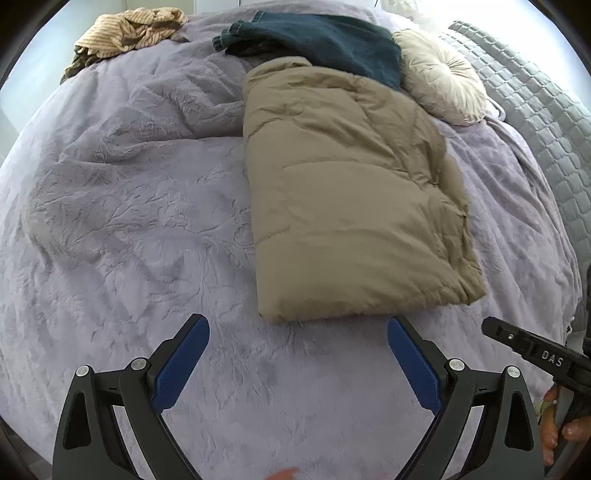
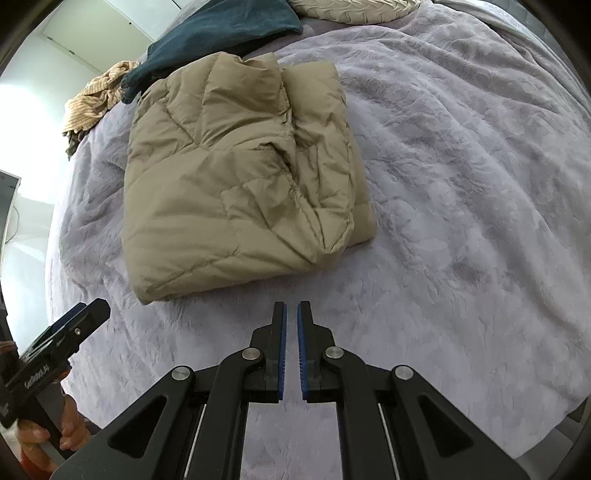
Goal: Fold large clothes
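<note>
On the bed point(image 1: 110, 221), far left, a striped garment point(image 1: 129, 31) lies crumpled and, as far as one can judge, unfolded; a teal garment point(image 1: 325, 40) lies next to it, its state unclear. The tan jacket point(image 1: 343, 206) lies folded into a neat packet in the middle of the bed, so this piece looks done. The left tongs point(image 1: 298, 363) stand released, wide and empty, the jacket's near edge just beyond their tips. The right tongs point(image 2: 291, 350) are clenched on nothing, the jacket ahead and to their left, apart from them.
</note>
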Action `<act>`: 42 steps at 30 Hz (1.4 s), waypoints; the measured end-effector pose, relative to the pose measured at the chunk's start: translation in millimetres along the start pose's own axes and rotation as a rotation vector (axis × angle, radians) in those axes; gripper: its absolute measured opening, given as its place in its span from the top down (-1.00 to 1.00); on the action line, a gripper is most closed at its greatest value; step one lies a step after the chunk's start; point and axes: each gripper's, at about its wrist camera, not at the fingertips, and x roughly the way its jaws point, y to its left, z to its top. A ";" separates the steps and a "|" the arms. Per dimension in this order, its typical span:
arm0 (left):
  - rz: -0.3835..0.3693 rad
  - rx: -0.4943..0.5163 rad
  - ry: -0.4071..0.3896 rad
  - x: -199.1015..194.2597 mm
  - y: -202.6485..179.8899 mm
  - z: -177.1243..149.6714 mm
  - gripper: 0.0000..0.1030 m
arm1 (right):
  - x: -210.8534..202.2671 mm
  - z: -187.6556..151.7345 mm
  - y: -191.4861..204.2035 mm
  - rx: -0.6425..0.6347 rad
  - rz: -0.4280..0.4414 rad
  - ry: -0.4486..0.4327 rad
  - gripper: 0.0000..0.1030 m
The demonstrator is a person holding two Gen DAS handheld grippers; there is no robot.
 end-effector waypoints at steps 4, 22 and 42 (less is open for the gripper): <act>0.027 0.039 -0.012 -15.3 -8.6 -9.1 -0.99 | -8.5 -8.3 9.2 -0.038 -0.016 0.002 0.63; 0.169 -0.009 -0.171 -89.4 0.7 -4.8 -0.99 | -79.5 -3.9 45.3 -0.125 -0.010 -0.141 -0.78; 0.171 -0.069 -0.242 -137.2 -11.0 8.6 -0.99 | -136.3 6.7 63.2 -0.176 -0.099 -0.321 -0.79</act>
